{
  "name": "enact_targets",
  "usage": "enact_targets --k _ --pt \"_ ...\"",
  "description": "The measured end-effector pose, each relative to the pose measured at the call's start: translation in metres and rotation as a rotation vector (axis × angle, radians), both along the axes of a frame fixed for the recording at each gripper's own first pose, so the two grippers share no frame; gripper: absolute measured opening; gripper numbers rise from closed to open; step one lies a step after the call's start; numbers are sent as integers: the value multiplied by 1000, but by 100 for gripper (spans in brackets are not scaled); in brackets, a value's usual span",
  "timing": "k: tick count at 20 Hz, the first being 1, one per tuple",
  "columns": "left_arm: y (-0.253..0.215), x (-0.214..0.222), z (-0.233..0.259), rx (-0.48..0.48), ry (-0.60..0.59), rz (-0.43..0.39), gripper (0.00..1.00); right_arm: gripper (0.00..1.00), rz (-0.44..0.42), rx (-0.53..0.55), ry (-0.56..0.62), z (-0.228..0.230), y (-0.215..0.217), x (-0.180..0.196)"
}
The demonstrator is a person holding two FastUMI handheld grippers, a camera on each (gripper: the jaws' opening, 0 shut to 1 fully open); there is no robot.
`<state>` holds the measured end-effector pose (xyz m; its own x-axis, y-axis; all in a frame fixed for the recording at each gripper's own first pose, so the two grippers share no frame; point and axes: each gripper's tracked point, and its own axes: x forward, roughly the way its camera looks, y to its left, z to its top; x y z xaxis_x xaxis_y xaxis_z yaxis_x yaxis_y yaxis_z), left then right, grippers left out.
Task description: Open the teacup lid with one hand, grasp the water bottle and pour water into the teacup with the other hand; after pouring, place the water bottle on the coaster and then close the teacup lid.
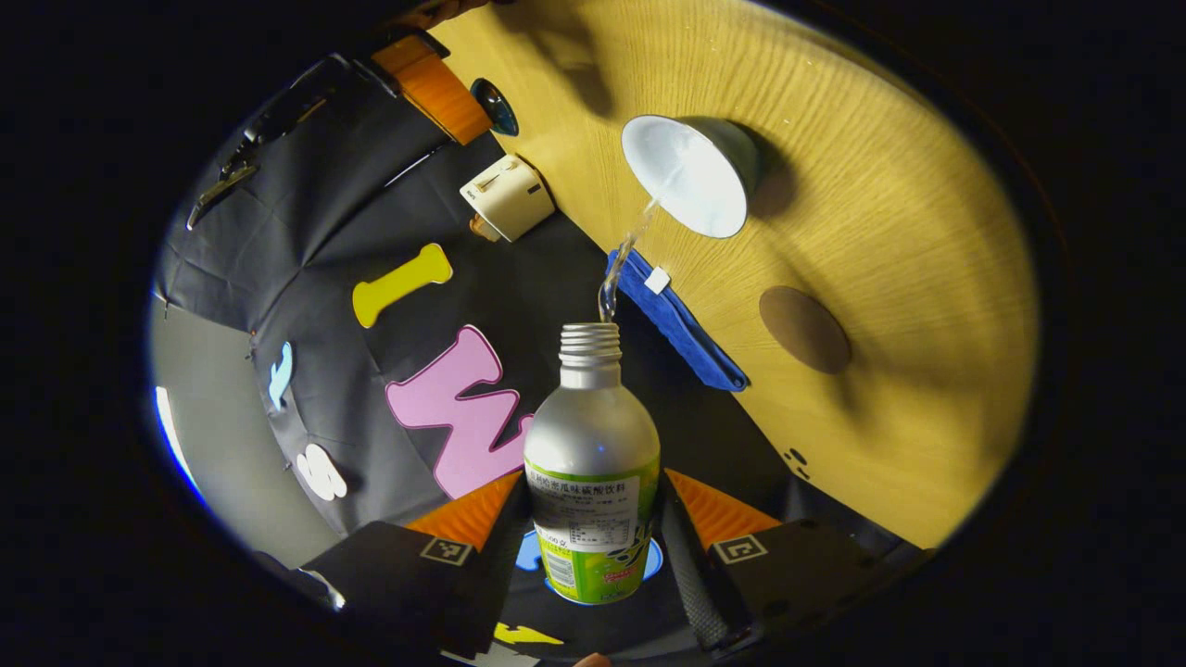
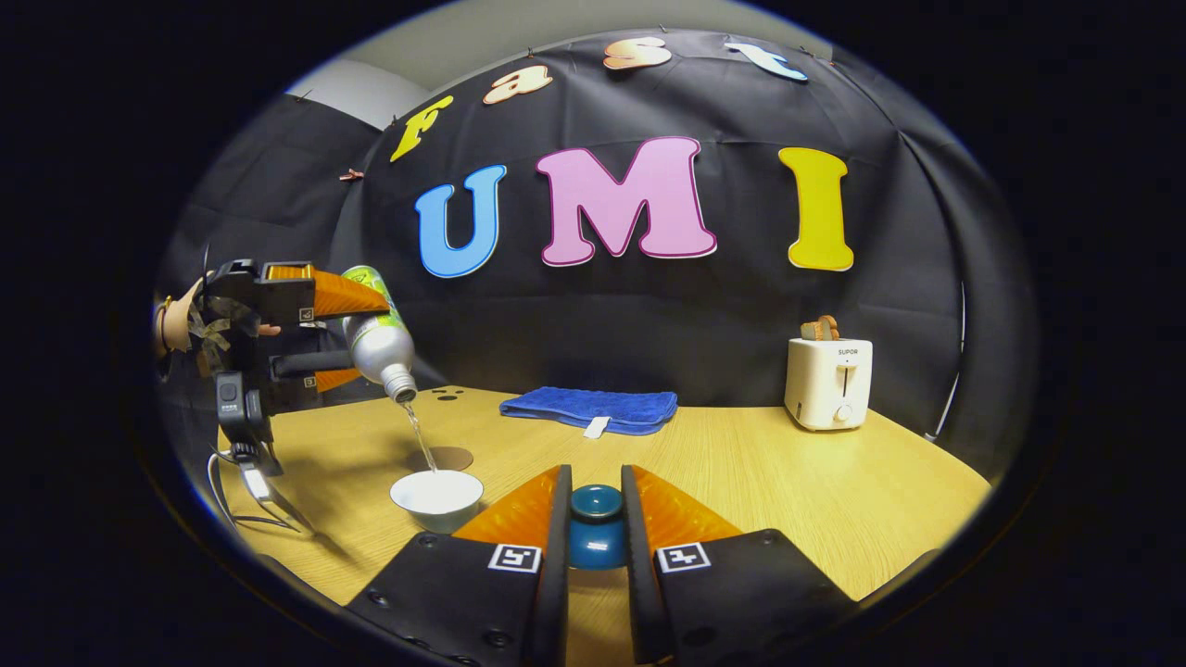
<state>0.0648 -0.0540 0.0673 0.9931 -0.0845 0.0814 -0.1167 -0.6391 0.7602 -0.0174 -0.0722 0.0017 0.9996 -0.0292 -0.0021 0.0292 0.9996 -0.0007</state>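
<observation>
Your left gripper (image 1: 593, 547) pinches the smooth metal bottle (image 1: 593, 463), tilted, water streaming into the round white teacup (image 1: 690, 176) at upper centre. Your right gripper (image 2: 593, 519) clamps the glossy lid (image 2: 595, 505) above the wood-grain table (image 2: 788, 482).

Premises: a staged recording booth, not a lived-in kitchen. A black cloth wall (image 2: 649, 315) is pinned up behind a pale wood-grain table (image 2: 834, 482), with a plain grey wall above it. Household props are set out on the table: a white toaster (image 2: 827, 382), a folded blue towel (image 2: 593, 408), a round coaster (image 1: 804, 329).
</observation>
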Motion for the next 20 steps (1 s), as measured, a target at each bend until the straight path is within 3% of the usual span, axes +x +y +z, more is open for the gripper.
enact_targets --k 13,18,20 --pt "-29 -7 15 208 -73 -120 78 30 0 0 0 0 0 0" --pt "-38 -4 13 210 -67 -141 78 31 0 0 0 0 0 0" --pt "-31 1 7 143 -33 -117 78 31 0 0 0 0 0 0"
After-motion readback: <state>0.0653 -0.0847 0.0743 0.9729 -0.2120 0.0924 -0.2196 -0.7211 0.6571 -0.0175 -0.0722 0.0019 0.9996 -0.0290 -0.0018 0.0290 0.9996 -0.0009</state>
